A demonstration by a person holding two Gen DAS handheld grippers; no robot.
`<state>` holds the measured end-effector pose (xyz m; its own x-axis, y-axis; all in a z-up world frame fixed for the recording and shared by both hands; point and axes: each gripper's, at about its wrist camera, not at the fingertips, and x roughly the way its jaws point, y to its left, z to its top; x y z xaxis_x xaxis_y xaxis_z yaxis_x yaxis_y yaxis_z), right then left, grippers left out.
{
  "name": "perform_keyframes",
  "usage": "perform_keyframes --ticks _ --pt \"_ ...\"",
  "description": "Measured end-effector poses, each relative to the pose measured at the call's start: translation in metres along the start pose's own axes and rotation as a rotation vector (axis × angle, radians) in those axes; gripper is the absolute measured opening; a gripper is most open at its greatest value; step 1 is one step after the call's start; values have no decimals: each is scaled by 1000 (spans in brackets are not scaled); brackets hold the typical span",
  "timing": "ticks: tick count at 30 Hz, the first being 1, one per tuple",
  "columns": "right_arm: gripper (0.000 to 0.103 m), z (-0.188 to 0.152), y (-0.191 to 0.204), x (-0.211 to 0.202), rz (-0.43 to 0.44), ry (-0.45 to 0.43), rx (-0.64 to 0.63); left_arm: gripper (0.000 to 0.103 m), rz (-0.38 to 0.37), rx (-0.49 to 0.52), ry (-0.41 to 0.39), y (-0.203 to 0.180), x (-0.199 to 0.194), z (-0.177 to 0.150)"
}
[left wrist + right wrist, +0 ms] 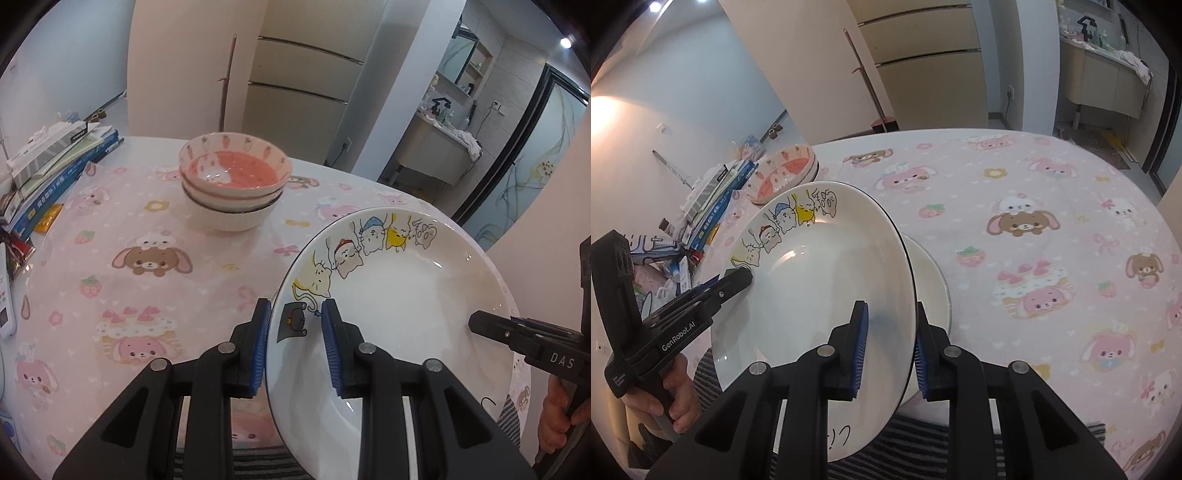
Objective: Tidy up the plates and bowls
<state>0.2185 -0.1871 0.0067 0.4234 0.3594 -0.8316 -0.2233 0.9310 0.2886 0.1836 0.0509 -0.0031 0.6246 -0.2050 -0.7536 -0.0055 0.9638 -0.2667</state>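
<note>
A white plate (399,295) with cartoon cats along its rim hangs tilted above the table, held at two sides. My left gripper (295,317) is shut on its left rim, blue pads on either face. My right gripper (892,314) is shut on the opposite rim of the same plate (820,280). Each gripper shows in the other's view: the right one (491,325) and the left one (738,277). Another white plate (932,280) lies on the table just beneath. A stack of bowls (232,184), the top one pink inside with a carrot-pattern rim, stands farther back.
The round table wears a pink cartoon-bunny cloth (1034,229). Books and boxes (55,162) are piled at its left edge, with small packets beside them. A person's hand (672,391) holds the left gripper's handle. A fridge and a bathroom counter stand behind.
</note>
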Motion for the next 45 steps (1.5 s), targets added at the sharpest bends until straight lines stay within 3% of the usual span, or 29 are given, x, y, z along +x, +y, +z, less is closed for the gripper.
perform_keyframes --ticks 14,30,38,45 --pt "26 -4 10 53 3 84 6 25 29 -19 21 29 20 -8" --pt "28 -15 -5 74 -12 86 20 25 19 14 21 26 27 -14" --pt "27 -23 1 75 -85 42 -75 25 39 40 -10 18 25 -17" --pt "27 -26 7 67 -165 48 -175 26 -27 40 -46 21 7 -19"
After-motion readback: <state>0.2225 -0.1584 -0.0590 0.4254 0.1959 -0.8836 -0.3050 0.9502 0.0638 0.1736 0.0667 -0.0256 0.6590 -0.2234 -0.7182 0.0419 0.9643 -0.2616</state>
